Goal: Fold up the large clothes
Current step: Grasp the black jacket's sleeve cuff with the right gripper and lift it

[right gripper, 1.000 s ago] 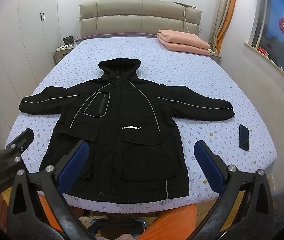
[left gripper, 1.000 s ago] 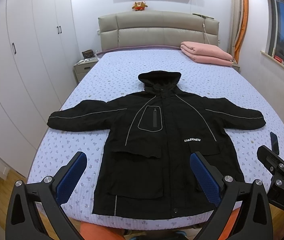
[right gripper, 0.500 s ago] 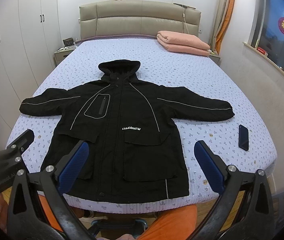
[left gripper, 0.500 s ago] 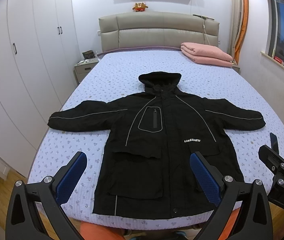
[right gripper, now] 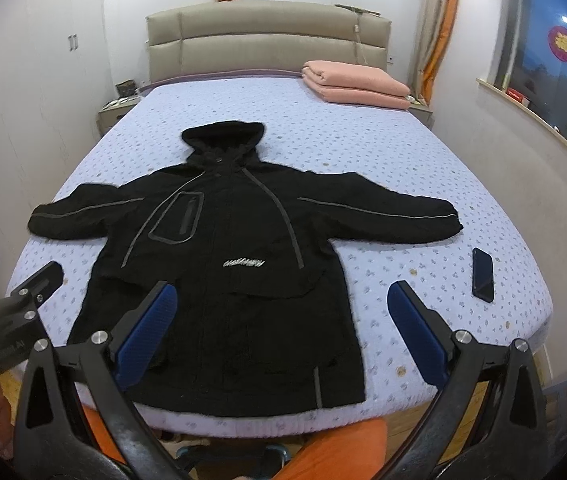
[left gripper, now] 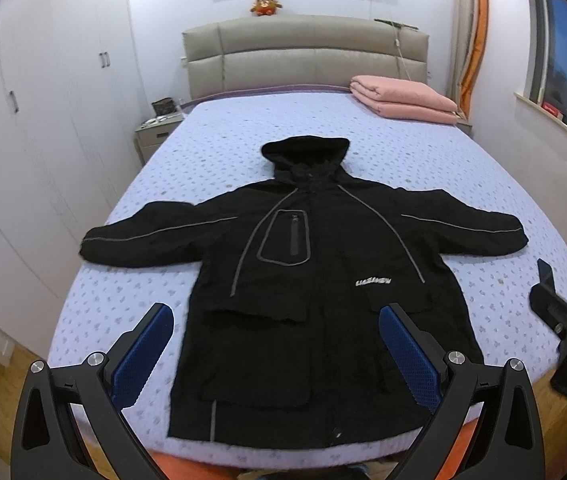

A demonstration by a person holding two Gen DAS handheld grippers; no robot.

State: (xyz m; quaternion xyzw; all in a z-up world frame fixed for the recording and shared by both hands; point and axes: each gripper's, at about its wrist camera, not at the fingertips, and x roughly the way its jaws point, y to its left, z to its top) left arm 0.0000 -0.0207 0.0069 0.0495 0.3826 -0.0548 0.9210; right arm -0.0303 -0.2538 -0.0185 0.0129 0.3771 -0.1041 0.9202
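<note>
A large black hooded jacket [left gripper: 315, 280] lies flat, face up, on the bed, sleeves spread to both sides, hem at the near edge; it also shows in the right wrist view [right gripper: 227, 264]. My left gripper [left gripper: 275, 344] is open and empty, held above the near edge of the bed over the jacket's lower left part. My right gripper [right gripper: 281, 320] is open and empty, above the jacket's lower right part. Each gripper shows at the edge of the other's view.
The bed [left gripper: 219, 160] has a lilac patterned cover. A folded pink quilt [left gripper: 403, 100] lies at the far right by the headboard. A dark phone [right gripper: 482, 274] lies on the bed right of the jacket. Wardrobes [left gripper: 43, 120] stand left, a nightstand [left gripper: 155, 132] beyond.
Both grippers have moved a little forward and tilted slightly down toward the bed. The jacket has not moved. Both stay open.
</note>
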